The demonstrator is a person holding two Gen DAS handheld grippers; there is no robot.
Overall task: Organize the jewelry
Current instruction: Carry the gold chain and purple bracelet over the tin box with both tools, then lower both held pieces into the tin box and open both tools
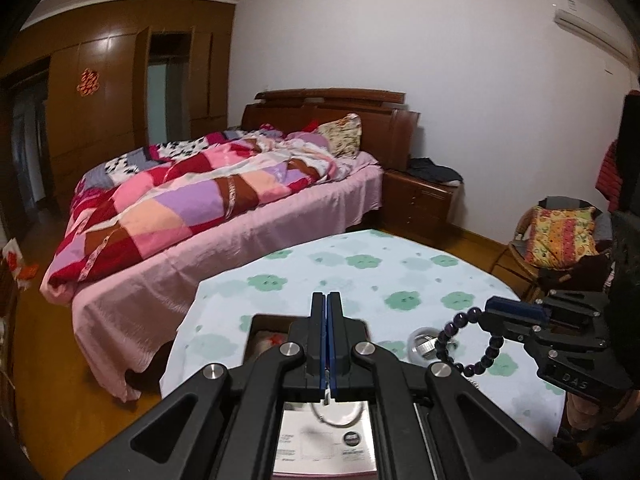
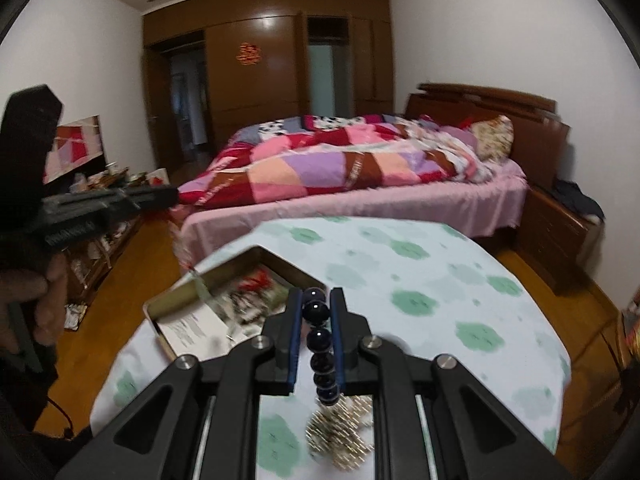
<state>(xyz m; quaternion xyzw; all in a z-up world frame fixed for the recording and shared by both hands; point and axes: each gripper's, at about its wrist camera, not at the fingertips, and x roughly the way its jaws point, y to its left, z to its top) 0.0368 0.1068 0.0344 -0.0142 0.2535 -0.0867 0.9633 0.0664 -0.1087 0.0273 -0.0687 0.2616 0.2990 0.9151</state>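
My right gripper (image 2: 316, 300) is shut on a dark purple bead bracelet (image 2: 319, 340), which hangs as a loop from it (image 1: 468, 344) above the table. In the left wrist view the right gripper (image 1: 490, 308) comes in from the right. My left gripper (image 1: 327, 300) is shut, and a thin silver chain (image 1: 336, 420) loops out under its jaws. It hovers over an open metal tin (image 1: 260, 322). In the right wrist view the left gripper (image 2: 174, 194) sits at the left, with a blurred strand (image 2: 202, 286) trailing down to the tin (image 2: 224, 276).
A round table (image 2: 440, 280) has a white cloth with green flowers. A silver bangle (image 1: 422, 344) and gold glittery pieces (image 2: 340, 436) lie on it. Papers lie in the tin. A bed (image 1: 240, 232), a nightstand (image 1: 424, 196) and a cushioned chair (image 1: 556, 236) stand beyond.
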